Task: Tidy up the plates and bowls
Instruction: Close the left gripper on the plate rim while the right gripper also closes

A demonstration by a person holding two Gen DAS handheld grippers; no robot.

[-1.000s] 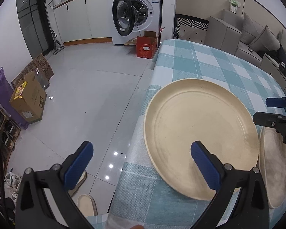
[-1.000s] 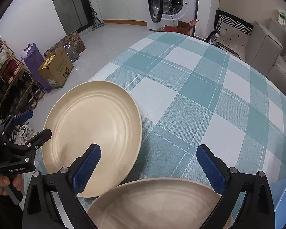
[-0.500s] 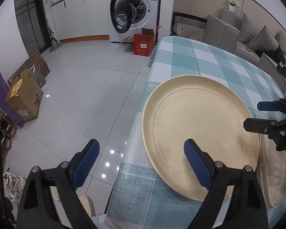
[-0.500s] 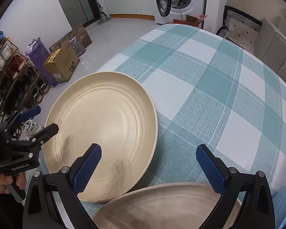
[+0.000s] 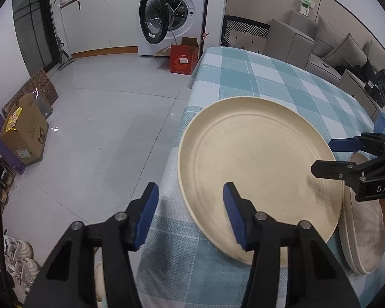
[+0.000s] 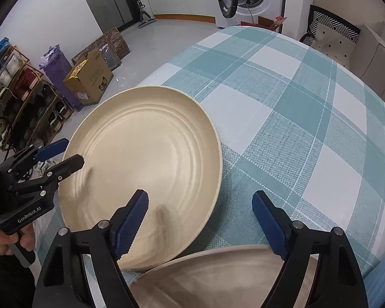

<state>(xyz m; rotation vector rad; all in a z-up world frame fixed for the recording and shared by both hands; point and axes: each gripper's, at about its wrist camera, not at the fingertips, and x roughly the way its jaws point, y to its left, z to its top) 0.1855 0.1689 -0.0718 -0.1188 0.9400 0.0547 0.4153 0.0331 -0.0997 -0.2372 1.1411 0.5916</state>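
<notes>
We judge stacking not yet begun: the large cream plate (image 5: pixel 256 169) lies ahead of the open, empty left hand-held gripper (image 5: pixel 190 205), and the second plate (image 6: pixel 218 274) lies under the open, empty right hand-held gripper (image 6: pixel 200 220).

Cream plate (image 5: pixel 256 169): matt, faintly speckled, concentric ridges, looks like plastic or bamboo fibre. Second plate (image 6: pixel 218 277): same matt cream, greyish smudges. Bench cloth (image 6: pixel 295 133): woven teal-white check, coarse weave. Left claw (image 5: pixel 190 214), right claw (image 6: pixel 200 224): matt black plastic, ribbed blue pads, metal rivets. Floor (image 5: pixel 102 118): glossy grey tile. Cardboard box (image 5: pixel 25 133) at 9 o'clock: matt brown.
</notes>
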